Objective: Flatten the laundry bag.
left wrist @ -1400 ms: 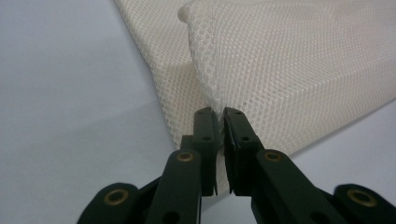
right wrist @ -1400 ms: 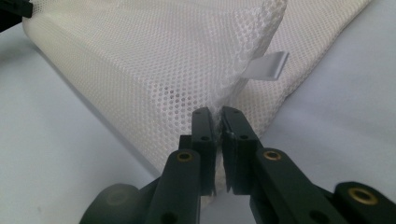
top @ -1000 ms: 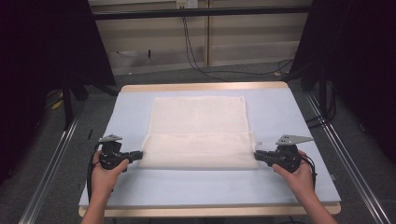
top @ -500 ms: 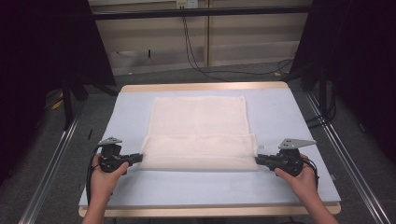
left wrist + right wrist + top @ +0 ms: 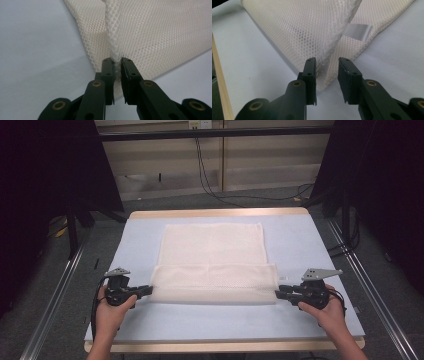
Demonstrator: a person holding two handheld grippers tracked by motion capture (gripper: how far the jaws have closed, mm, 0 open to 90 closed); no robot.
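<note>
A cream mesh cloth [image 5: 212, 260] lies on the pale blue table [image 5: 310, 245], its near part folded over into a band. My left gripper [image 5: 148, 290] is at the band's left corner, shut on the mesh cloth [image 5: 155, 37], with a fold pinched between the jaws at the left gripper [image 5: 118, 61]. At the band's right corner my right gripper [image 5: 278, 292] is open. In the right gripper view the cloth [image 5: 307, 30] corner sits loosely in the gap of the right gripper [image 5: 327, 62]. A grey tag [image 5: 357, 31] shows under the fold.
The table has a wooden rim [image 5: 215, 213] at the far side and bare blue surface on both sides of the cloth. Metal rails [image 5: 50, 300] run along the floor beside the table. Cables [image 5: 210, 175] hang at the back wall.
Both grippers have drawn the folded band slightly toward the person. The right gripper's jaws now stand apart at the corner.
</note>
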